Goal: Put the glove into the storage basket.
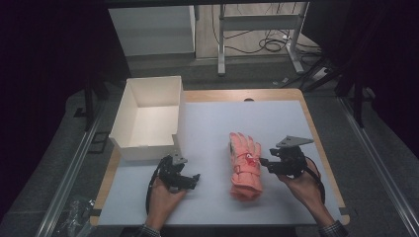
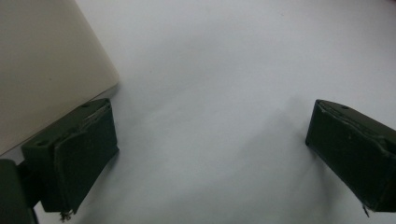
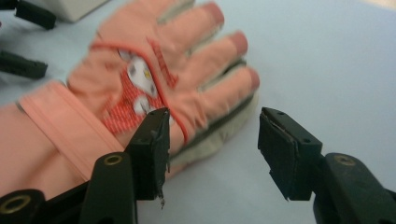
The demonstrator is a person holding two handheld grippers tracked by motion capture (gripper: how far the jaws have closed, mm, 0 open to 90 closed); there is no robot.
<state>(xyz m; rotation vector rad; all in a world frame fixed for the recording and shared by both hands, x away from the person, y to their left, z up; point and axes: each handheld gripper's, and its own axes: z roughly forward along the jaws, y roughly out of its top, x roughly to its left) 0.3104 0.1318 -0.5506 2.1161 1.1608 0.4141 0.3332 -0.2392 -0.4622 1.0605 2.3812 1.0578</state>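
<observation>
1. High view: the glove (image 1: 245, 165) lies flat on the table (image 1: 207, 207), right of the box (image 1: 148, 118). Right gripper (image 1: 263, 161) sits beside it.
2. Left gripper view: left gripper (image 2: 210, 140) fingers apart, empty; keep it clear.
3. Right gripper view: fingers (image 3: 152, 149) apart beside the glove (image 3: 140, 93); best grip its thick edge squarely.

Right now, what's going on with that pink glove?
Both grippers open: left, right. Pink glove flat on table, unheld. Nothing in the way.

A white open box (image 1: 148, 118) sits at the far left of the table (image 1: 276, 113), whose pale blue-grey mat leaves a wooden edge bare. Beyond the table stand a metal frame (image 1: 257, 29) and tangled cables (image 1: 269, 44) on the floor.
</observation>
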